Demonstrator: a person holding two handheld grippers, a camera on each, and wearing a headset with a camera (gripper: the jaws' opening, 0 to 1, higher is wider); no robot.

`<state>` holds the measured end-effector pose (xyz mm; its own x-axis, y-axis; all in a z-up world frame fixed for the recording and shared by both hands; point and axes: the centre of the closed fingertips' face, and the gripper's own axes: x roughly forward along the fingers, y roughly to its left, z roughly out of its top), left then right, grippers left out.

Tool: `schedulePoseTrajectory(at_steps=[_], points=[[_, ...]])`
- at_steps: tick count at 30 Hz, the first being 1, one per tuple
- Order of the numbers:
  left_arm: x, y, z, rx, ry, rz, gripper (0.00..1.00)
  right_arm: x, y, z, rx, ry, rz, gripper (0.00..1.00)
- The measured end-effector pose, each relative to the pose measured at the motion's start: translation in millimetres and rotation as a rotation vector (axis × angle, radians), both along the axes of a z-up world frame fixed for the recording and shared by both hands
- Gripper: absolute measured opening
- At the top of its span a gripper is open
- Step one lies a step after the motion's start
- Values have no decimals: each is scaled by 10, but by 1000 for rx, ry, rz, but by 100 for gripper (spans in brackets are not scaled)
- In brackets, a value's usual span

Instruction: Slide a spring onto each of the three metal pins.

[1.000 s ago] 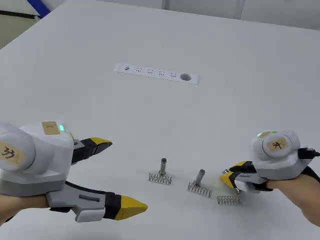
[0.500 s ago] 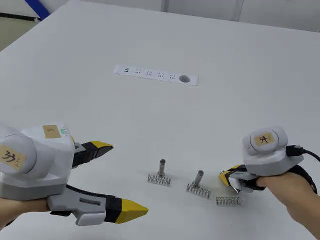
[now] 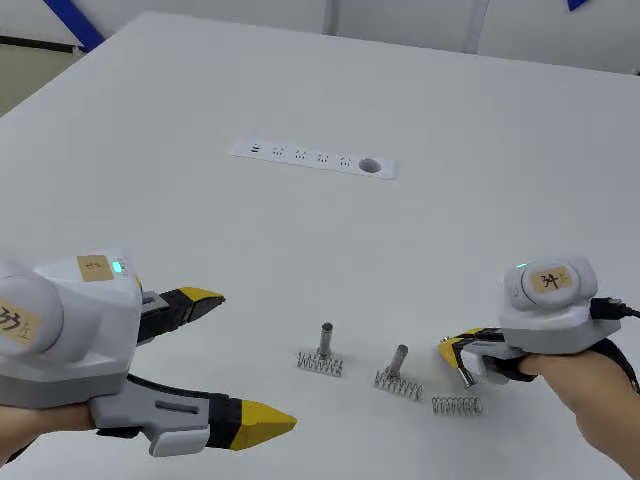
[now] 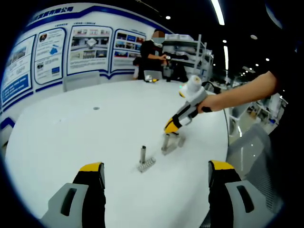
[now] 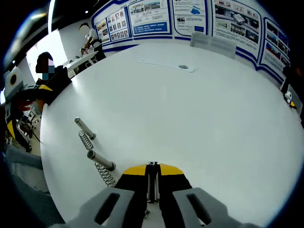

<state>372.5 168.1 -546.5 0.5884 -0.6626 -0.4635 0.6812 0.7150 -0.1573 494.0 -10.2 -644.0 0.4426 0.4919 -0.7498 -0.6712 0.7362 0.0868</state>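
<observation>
Two metal pins (image 3: 326,337) (image 3: 399,358) stand upright on the white table, each with a spring (image 3: 320,362) (image 3: 398,384) lying at its base. A third spring (image 3: 457,405) lies further right. Just above it, my right gripper (image 3: 458,356) is shut on a third pin (image 5: 152,182), which sticks out between the yellow tips. My left gripper (image 3: 234,358) hovers open at the lower left, nothing between its jaws. In the left gripper view (image 4: 156,175) the nearest pin (image 4: 142,154) and its spring (image 4: 147,164) lie straight ahead, with the right gripper (image 4: 173,125) beyond. The right gripper view shows both standing pins (image 5: 84,127) (image 5: 100,160).
A white power strip (image 3: 315,158) lies flat on the table (image 3: 450,220) well behind the pins. A person (image 4: 154,50) stands at a bench far beyond the table. The table's near edge runs close behind both grippers.
The right gripper has lifted slightly, still shut on the pin. The left gripper stays open and has barely shifted. Pins and springs on the table have not moved.
</observation>
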Motion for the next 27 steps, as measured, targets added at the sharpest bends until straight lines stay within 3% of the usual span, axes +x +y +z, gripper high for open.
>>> schedulePoseTrajectory(at_steps=[14,27], points=[[-30,-40,55,1,-13,-7,92,-68,-31,173,47,-91,21,8],[-71,-90,78,8,-14,-18,92,-154,-113,244,108,-151,11,8]])
